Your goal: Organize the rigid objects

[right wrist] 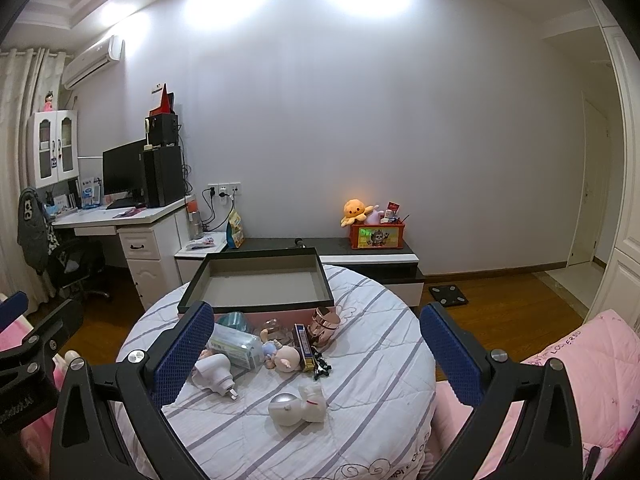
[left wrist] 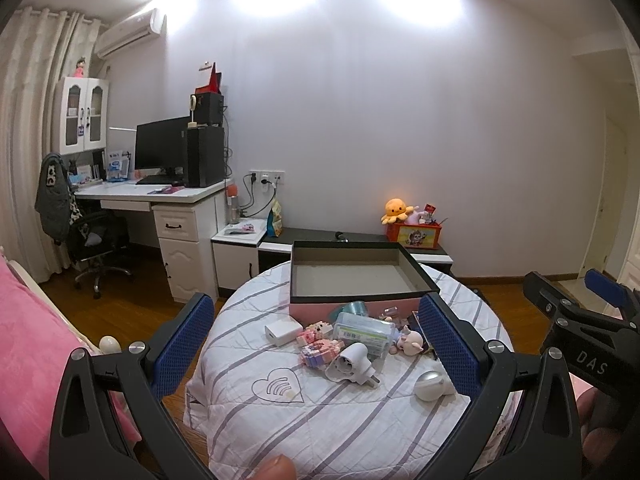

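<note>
A pink box with a dark rim (left wrist: 360,300) (right wrist: 256,302) stands open and empty at the far side of a round table under a striped cloth (left wrist: 280,420) (right wrist: 360,400). In front of it lies a pile: a white plug adapter (left wrist: 352,364) (right wrist: 214,372), a white charger (left wrist: 282,330), pink block figures (left wrist: 320,346), a clear teal case (left wrist: 362,332) (right wrist: 236,344), a small doll (left wrist: 410,342) (right wrist: 286,358), a copper cup (right wrist: 325,322) and a white-and-silver toy (left wrist: 430,384) (right wrist: 298,402). My left gripper (left wrist: 316,336) and right gripper (right wrist: 312,340) hover open above the near table edge, holding nothing.
A pink quilted bed (right wrist: 560,380) lies to the right and pink bedding (left wrist: 36,340) to the left. Behind the table run a low black-and-white cabinet (right wrist: 372,258) with a toy bin (right wrist: 376,236), a desk (left wrist: 152,196) and an office chair (left wrist: 92,240).
</note>
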`<action>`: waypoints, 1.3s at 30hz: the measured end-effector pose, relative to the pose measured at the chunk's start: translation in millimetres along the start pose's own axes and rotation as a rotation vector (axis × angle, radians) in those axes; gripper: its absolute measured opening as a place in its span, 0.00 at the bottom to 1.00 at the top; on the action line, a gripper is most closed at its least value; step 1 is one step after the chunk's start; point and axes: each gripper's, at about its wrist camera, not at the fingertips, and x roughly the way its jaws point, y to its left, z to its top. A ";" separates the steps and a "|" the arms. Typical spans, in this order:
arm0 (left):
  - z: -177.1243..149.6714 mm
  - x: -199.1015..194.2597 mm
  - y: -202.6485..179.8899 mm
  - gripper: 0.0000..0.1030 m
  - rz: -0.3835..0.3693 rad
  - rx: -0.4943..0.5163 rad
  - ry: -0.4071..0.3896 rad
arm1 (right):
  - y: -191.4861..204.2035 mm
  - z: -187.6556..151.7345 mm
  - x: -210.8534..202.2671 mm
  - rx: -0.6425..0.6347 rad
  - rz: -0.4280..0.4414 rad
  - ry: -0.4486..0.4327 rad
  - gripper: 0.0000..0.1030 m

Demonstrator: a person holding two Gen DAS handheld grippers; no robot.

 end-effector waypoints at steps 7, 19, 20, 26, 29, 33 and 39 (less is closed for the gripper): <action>-2.6 0.9 -0.6 1.00 -0.020 -0.008 0.008 | 0.3 -0.4 -0.9 0.000 0.000 -0.001 1.00; -6.3 8.7 4.0 1.00 -0.048 -0.038 0.038 | -0.5 -0.3 1.7 -0.001 0.000 0.008 1.00; -6.7 9.4 5.0 1.00 -0.052 -0.042 0.042 | -0.8 -0.7 2.0 0.000 0.001 0.008 1.00; -12.8 16.4 11.6 1.00 -0.070 -0.079 0.059 | -0.3 -4.5 8.4 0.000 0.000 0.020 1.00; -18.2 24.6 12.1 1.00 -0.063 -0.078 0.072 | -0.4 -8.8 16.0 0.000 -0.001 0.037 1.00; -30.1 41.3 11.6 1.00 -0.049 -0.070 0.099 | -1.5 -19.2 33.7 -0.001 0.000 0.082 1.00; -54.4 76.0 16.2 1.00 -0.041 -0.081 0.198 | -2.6 -39.0 66.6 -0.002 0.009 0.177 1.00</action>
